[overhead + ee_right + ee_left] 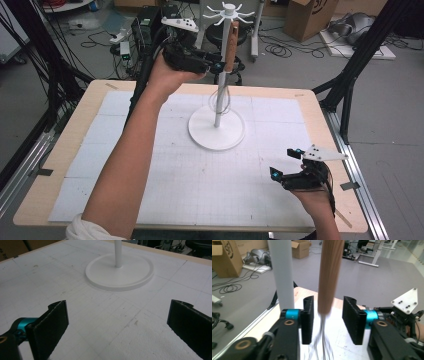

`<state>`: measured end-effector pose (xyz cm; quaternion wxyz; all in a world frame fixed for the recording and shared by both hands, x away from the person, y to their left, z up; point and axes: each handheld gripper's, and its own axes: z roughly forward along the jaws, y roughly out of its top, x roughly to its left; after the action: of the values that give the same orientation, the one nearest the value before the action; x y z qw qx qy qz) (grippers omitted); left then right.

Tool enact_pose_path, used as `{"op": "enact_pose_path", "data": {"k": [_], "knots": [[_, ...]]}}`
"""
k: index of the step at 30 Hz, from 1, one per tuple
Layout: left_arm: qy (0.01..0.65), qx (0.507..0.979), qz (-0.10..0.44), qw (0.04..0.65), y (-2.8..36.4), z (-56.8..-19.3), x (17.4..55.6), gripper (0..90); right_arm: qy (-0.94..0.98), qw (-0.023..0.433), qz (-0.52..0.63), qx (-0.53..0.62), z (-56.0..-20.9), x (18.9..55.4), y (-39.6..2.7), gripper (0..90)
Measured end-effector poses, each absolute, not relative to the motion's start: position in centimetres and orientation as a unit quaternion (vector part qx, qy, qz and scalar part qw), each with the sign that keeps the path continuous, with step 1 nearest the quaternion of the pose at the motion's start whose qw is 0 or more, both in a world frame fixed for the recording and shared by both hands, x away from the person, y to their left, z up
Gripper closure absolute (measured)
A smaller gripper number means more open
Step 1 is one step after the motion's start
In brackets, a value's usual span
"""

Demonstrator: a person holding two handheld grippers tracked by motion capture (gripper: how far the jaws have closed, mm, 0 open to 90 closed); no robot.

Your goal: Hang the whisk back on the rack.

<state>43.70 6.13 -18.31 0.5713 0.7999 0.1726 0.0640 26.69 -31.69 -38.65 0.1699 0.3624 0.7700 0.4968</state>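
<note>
Two grippers sit far apart over the table (75, 135). The left gripper (218, 66) is raised beside the pole of the white hook stand (216, 131), at the level of a whisk (231, 46) hanging by its wooden handle from one of the top hooks. In the left gripper view its jaws stand apart on either side of the handle (329, 275), with a gap showing on both sides, and the blurred wires hang below between them. The stand's pole (283, 275) rises just outside one jaw. The right gripper (286, 164) rests low near the table's right edge, jaws wide apart with nothing between them. Between it and the stand's round base (119, 272) lies bare white gridded mat (105, 315).
</note>
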Motion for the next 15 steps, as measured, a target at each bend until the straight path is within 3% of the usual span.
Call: {"op": "enact_pose_path", "data": {"k": [15], "knots": [[0.188,0.808,0.06,0.555,8.7,-20.6,42.6,35.0,0.776,0.167,0.494,0.354,-38.7,27.0,-30.8,2.6]]}}
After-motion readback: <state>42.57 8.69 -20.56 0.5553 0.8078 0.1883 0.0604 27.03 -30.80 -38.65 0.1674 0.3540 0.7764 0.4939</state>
